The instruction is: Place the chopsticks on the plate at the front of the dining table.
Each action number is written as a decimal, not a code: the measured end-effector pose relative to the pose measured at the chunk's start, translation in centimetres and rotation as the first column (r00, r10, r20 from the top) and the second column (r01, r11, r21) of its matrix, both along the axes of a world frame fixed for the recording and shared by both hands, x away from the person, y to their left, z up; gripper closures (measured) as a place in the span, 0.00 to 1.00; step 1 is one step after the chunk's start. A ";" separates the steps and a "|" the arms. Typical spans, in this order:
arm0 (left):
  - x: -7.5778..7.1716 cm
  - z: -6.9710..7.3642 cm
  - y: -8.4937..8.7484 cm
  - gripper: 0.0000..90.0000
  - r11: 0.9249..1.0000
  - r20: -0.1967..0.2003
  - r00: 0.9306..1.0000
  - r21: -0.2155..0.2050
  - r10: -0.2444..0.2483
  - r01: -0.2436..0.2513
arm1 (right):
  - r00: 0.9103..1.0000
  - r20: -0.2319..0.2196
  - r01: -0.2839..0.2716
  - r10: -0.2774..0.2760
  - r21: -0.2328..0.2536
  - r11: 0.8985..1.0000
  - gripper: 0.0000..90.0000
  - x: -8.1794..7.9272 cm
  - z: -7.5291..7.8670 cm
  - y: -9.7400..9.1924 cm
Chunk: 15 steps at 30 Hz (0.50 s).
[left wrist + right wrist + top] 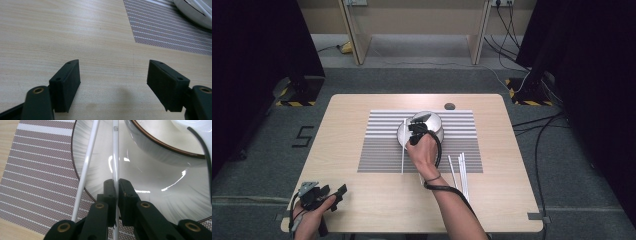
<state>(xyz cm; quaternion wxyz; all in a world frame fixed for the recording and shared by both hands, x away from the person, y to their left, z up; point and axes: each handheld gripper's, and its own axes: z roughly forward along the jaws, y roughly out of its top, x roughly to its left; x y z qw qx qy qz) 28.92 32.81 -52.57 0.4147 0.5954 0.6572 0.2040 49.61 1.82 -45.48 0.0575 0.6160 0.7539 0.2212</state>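
Gripping one white chopstick (pixel 115 157) over the plate (pixel 150 202), your right tool (pixel 116 185) had a second chopstick (pixel 86 167) lying just beside it; more sticks (pixel 460 172) waited behind, left tool (pixel 113 83) wide open and idle.

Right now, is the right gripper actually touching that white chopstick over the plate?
Touching. The right gripper view shows the right gripper shut on the white chopstick, both pads pressed against it.

The white chopstick (pixel 115 157) between my right jaws bears a small square logo near its far end, too small to read. On the grey floor (pixel 257 150) left of the table, a black mark looks like a "5" (pixel 303 136).
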 end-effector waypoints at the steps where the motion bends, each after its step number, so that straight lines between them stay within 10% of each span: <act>1: 0.0 0.0 0.0 0.29 1.000 0.000 1.000 0.000 0.000 0.000 | 1.000 0.002 0.001 -0.001 0.001 1.000 0.95 0.0 -0.1 0.0; 15: 0.0 0.0 0.0 0.29 1.000 0.000 1.000 0.000 0.000 0.000 | 0.999 0.025 0.021 -0.022 0.012 1.000 0.95 0.3 -0.5 0.0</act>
